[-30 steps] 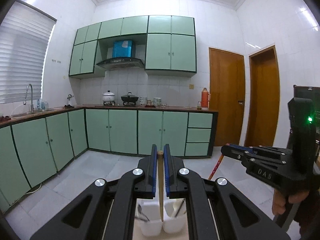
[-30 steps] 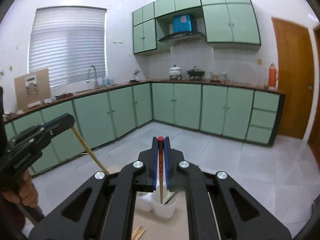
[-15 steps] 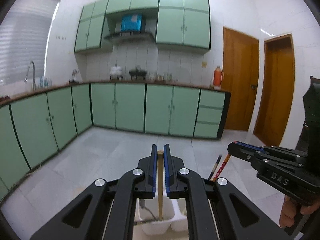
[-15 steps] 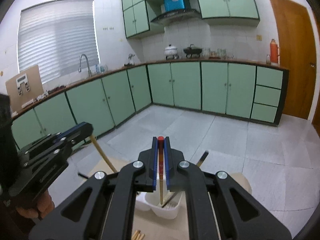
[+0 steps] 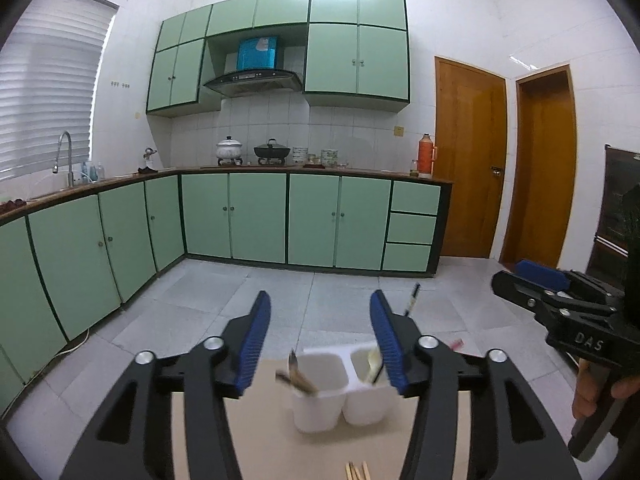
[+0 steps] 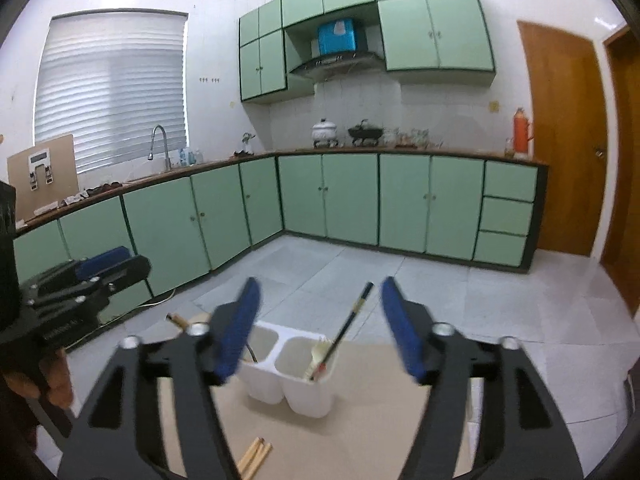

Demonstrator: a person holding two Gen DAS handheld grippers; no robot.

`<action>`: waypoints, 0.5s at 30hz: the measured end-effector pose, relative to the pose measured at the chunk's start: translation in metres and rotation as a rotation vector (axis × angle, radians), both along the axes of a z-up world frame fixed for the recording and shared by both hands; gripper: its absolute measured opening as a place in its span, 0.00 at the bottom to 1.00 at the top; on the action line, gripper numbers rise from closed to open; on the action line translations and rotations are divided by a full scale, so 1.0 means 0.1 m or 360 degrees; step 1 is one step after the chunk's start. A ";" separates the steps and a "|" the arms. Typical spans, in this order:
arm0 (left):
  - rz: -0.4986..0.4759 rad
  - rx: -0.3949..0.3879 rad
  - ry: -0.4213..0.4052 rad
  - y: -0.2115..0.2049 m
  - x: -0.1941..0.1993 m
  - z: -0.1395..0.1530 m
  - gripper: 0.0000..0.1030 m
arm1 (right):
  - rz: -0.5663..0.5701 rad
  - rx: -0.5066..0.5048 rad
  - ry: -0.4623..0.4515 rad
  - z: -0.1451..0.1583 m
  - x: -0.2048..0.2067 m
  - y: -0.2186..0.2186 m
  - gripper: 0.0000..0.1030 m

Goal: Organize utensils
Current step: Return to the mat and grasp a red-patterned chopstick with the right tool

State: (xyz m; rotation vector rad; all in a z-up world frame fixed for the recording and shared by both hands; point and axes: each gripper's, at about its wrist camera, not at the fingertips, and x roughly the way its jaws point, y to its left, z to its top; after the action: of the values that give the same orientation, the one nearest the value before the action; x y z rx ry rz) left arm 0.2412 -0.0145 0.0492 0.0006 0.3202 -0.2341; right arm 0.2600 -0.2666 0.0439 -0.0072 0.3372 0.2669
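Left gripper point(image 5: 320, 344) opening, empty. Right gripper point(image 6: 320, 328) opening, empty. White holder point(image 6: 288, 380) near tabletop point(image 6: 360, 432) far edge. Black chopstick point(image 6: 348, 324) full length in right view only.

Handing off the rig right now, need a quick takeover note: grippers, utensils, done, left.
Left gripper: jaws opening, nothing between them.
Right gripper: jaws opening, also empty.
White two-compartment holder stands on the brown board. A black chopstick leans in its right compartment; the left compartment holds utensils, blurred.
Left: loose wooden chopsticks lie on the board's near edge, not yet sorted.
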 end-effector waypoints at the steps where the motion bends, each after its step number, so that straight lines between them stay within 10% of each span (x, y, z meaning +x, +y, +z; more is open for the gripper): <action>1: 0.0000 0.0012 -0.0003 0.01 -0.09 -0.02 0.56 | -0.0004 -0.0012 -0.0017 -0.03 -0.12 -0.01 0.71; 15: 0.0035 0.0102 0.0352 0.15 -1.15 -1.18 0.63 | -0.0055 -0.0070 0.0248 -1.26 -1.33 0.11 0.79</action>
State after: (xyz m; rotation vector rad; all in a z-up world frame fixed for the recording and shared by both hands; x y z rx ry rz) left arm 0.1265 0.0005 -0.0691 0.0349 0.5473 -0.2020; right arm 0.1271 -0.2555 -0.0816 -0.0238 0.4976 0.2261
